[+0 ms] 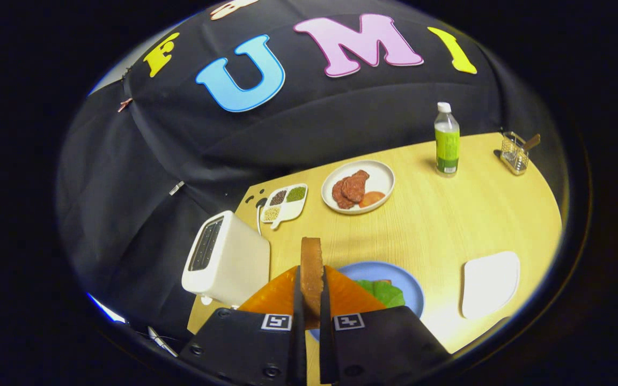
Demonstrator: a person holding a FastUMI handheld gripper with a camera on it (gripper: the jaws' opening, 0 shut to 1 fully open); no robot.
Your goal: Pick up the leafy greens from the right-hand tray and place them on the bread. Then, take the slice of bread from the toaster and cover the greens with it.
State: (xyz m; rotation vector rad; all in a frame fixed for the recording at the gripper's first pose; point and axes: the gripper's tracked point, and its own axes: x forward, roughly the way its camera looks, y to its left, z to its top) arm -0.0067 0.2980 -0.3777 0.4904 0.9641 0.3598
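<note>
Over at the left edge of the wooden table (448,225), a white toaster (227,266) is sitting with its slot facing up, and from where I am standing the slot is looking dark; I cannot tell whether anything is in it. Just behind the toaster, a small divided dish (285,204) is holding four kinds of seeds or grains, each in its own compartment.

Moving toward the middle, the gripper (311,300) is hanging above the near edge of the table, its two fingers drawn in close and pressing on either side of a slice of bread (311,273). The slice is standing upright on its edge between them, crust side toward me, lifted clear of the table. Right behind and below the fingers, a blue plate (408,287) is lying on the table with the leafy greens (387,293) resting on it, a bit of something red peeking out beside them.

Farther back, a white plate (381,174) is carrying pieces of meat and an orange slice. To the right of the blue plate, an empty white tray (490,284) is lying near the front edge. Behind it, a bottle (447,140) with a green label is standing upright, and at the far right corner a small wire basket (514,153) is holding a utensil.
</note>
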